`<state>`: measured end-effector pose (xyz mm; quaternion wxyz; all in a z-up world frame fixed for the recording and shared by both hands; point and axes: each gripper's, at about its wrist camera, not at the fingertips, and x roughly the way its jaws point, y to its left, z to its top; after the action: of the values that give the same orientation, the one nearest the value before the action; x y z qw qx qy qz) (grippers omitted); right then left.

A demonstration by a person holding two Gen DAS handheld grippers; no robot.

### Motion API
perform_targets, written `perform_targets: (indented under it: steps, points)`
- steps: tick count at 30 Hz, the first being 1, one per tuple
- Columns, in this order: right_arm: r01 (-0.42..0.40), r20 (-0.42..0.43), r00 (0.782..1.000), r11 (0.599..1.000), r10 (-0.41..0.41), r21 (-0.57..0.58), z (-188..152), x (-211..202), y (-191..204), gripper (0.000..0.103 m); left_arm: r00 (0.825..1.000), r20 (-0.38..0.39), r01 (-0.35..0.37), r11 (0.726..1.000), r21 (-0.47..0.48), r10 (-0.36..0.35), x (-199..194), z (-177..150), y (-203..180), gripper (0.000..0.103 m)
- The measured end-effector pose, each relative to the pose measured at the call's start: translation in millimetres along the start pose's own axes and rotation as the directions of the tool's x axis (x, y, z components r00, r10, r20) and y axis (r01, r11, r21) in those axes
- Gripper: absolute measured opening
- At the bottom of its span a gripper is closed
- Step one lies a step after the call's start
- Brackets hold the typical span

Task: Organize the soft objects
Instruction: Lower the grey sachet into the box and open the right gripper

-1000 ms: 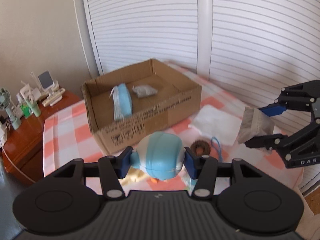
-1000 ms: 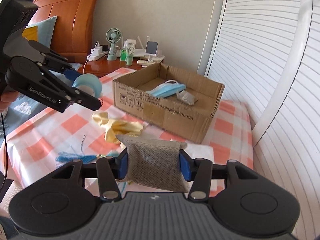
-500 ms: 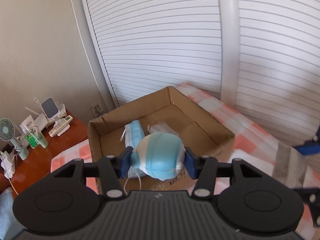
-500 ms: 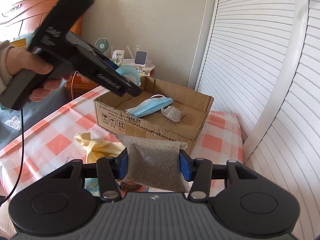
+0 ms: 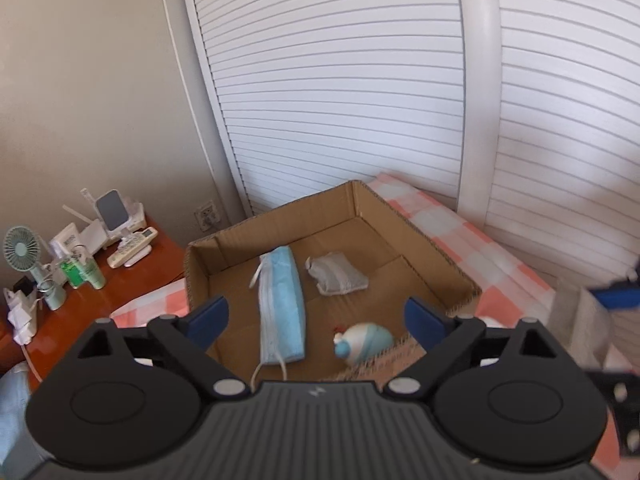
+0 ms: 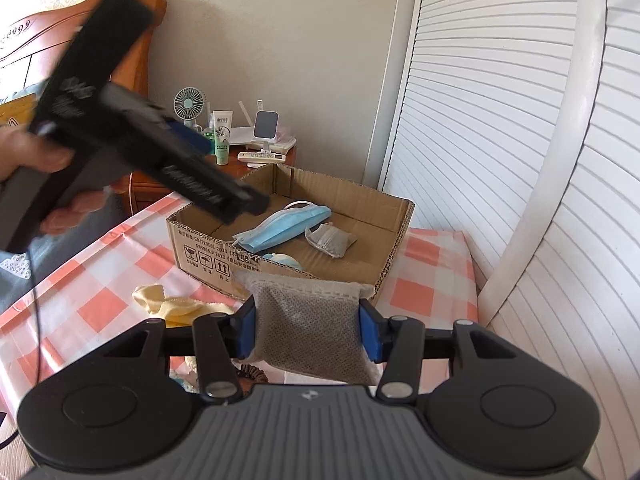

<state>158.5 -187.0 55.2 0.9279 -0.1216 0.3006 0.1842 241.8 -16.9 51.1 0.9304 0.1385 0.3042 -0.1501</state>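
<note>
I count three soft things inside the cardboard box [image 5: 420, 236]: one blue face mask [image 5: 280, 308], one small grey pouch [image 5: 338, 274], and one round blue-and-white plush toy [image 5: 364, 344]; the toy lies against the near wall of the box, the mask lies flat in the middle, the pouch is just beside the mask. My left gripper [image 5: 316, 320] hangs above the box with its fingers wide apart and nothing between them. My right gripper [image 6: 307, 332] has its fingers clamped on a second grey mesh pouch [image 6: 308, 332], rectangular, with a stitched pale hem on top; it is held in the air in front of the box. On the checked tablecloth [image 6: 100, 300] I see one yellow cloth [image 6: 176, 306], near the box. One small fan [image 6: 189, 104] stands on the nightstand [image 5: 100, 300].
</note>
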Motion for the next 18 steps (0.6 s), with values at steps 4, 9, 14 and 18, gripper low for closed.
perform_targets:
  steps: [4,9,14,18]
  points:
    - [-0.001,-0.004,1.000,1.000,0.001,0.023,3.9,5.0,-2.9,0.055,0.997,0.016,-0.069,0.998,-0.013,0.069,-32.1,-23.7,0.3,0.101]
    - [0.022,-0.016,1.000,0.998,-0.021,0.061,17.0,18.5,-7.2,0.055,0.994,0.012,-0.111,0.991,-0.070,0.112,-71.7,-54.0,-3.4,0.102]
    - [0.021,-0.040,0.999,0.991,-0.016,0.133,40.9,45.9,-18.7,0.055,0.988,0.002,-0.154,0.977,-0.146,0.156,-91.7,-80.2,-0.3,0.102]
    - [0.046,-0.057,0.998,0.986,-0.037,0.163,63.9,74.5,-24.4,0.055,0.985,-0.014,-0.172,0.973,-0.156,0.172,-94.5,-90.6,4.2,0.102]
